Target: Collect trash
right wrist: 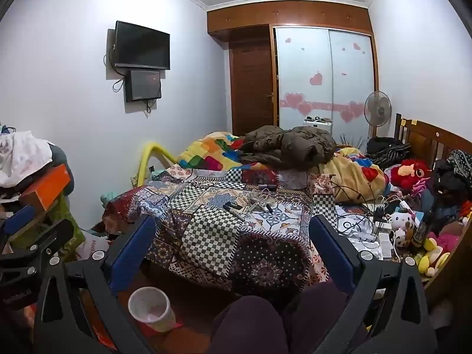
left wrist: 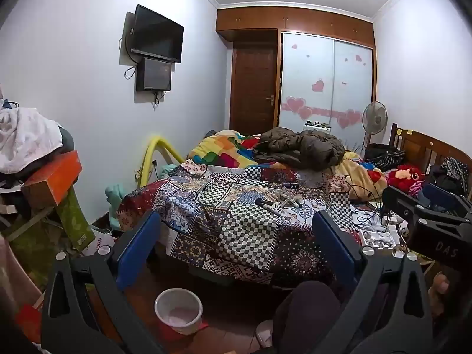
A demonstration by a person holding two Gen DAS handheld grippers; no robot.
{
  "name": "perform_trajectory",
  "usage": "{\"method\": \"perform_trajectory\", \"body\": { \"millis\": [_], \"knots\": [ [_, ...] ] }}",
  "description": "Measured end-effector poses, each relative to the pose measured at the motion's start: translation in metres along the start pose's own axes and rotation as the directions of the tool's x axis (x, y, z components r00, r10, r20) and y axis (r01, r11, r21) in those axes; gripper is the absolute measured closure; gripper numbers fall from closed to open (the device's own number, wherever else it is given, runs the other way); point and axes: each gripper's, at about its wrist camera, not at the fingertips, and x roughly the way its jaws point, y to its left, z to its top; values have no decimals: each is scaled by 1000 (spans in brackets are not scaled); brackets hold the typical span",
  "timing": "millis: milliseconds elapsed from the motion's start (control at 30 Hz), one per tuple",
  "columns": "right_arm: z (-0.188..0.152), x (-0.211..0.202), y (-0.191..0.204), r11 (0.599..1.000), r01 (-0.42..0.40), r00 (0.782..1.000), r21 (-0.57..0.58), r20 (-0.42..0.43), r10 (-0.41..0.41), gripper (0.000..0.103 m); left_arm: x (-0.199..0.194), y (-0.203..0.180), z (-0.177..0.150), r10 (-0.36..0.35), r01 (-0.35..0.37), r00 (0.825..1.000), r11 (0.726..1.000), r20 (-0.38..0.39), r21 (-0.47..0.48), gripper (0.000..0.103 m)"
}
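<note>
left gripper [left wrist: 236,230] spread wide, empty | right gripper [right wrist: 233,233] likewise | bin [left wrist: 178,309] on floor by bed [left wrist: 247,230] | small clutter [right wrist: 250,205] lies mid-quilt | advice: reach over bed edge, close on one piece at a time

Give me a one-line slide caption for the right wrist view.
Open right gripper faces a cluttered patchwork bed, with a lined white bin on the floor below.

I'm looking at a lived-in home bedroom: patchwork-covered bed [left wrist: 236,206] filling the middle, wall TV [left wrist: 157,34] upper left, sliding wardrobe [left wrist: 326,79] with heart stickers at the back, plush toys [right wrist: 410,171] piled on the right.
</note>
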Motion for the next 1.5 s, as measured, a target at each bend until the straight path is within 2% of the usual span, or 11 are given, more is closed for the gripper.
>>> {"method": "perform_trajectory", "body": {
  "millis": [100, 267, 700, 1500],
  "knots": [
    [3, 3, -10, 1000, -1, 1000, 8, -1, 1, 0, 0, 0, 0, -6, 6, 1000, 1000, -2, -6, 0],
    [-1, 1, 0, 1000, -2, 1000, 1, 3, 2, 0, -3, -5, -2, -4, 4, 1000, 1000, -1, -9, 0],
    [2, 5, -5, 1000, -16, 1000, 22, -24, 16, 0, 2, 0, 0, 2, -2, 1000, 1000, -13, -14, 0],
    [-5, 5, 12, 999, -32, 998, -15, -45, 31, 0, 0, 2, -6, 13, -13, 1000, 1000, -18, -23, 0]
  ]
}}
